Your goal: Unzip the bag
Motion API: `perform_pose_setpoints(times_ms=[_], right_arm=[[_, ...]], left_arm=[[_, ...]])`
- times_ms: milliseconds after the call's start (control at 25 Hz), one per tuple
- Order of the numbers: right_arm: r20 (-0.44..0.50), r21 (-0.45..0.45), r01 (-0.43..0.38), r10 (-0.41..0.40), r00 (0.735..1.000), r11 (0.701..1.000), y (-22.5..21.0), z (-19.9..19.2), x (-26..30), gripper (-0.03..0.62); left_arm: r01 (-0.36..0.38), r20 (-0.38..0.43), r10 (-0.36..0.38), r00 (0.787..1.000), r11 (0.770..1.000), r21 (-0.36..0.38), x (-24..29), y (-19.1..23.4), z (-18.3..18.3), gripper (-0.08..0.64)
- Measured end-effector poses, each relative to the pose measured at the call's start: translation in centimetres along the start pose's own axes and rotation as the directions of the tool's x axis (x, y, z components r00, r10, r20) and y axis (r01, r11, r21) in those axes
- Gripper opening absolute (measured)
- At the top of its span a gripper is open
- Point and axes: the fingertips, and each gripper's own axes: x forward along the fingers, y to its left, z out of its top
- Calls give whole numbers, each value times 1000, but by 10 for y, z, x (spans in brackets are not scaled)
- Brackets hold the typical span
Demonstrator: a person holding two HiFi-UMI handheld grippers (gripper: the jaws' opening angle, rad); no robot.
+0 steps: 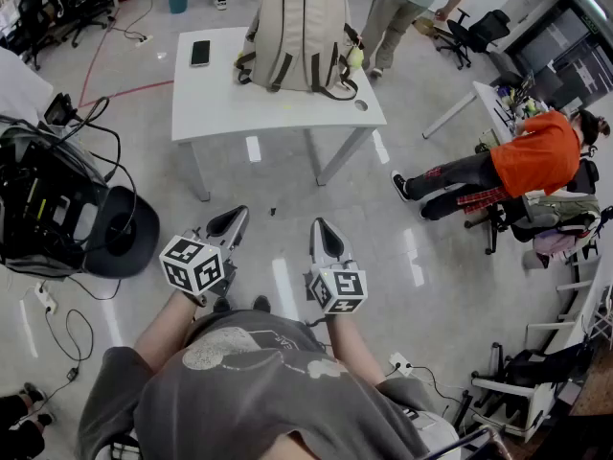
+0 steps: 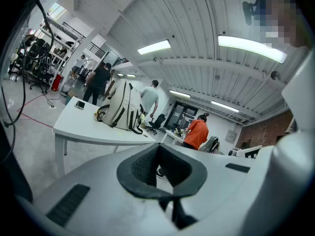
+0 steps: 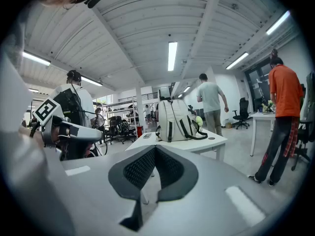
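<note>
A beige backpack [image 1: 302, 32] with dark straps stands upright at the far edge of a white table [image 1: 220, 103], its zip running down the middle. It also shows in the left gripper view as the backpack [image 2: 123, 104] and in the right gripper view as the backpack [image 3: 174, 119]. Both grippers hang low, close to my body and well short of the table. My left gripper [image 1: 235, 218] is shut with nothing in it, and so is my right gripper [image 1: 320, 228]. In each gripper view the dark pads [image 2: 147, 163] [image 3: 142, 168] meet at the tip.
A black phone [image 1: 199, 53] lies on the table's left part. Black camera gear with cables [image 1: 57, 209] stands at my left. A person in orange [image 1: 536, 156] sits at the right by a desk [image 1: 479, 99]. Another person [image 1: 402, 8] stands behind the table.
</note>
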Motion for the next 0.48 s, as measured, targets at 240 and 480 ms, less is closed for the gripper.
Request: perform_pose_setpoints(times_ms=[240, 480], right_arm=[[18, 8, -17, 17, 1000, 1000, 14, 22, 43, -2], [5, 45, -13, 13, 1000, 999, 15, 34, 63, -2]], left_arm=[[10, -5, -11, 1000, 999, -38, 14, 29, 24, 5], [38, -30, -38, 999, 999, -21, 26, 35, 45, 5]])
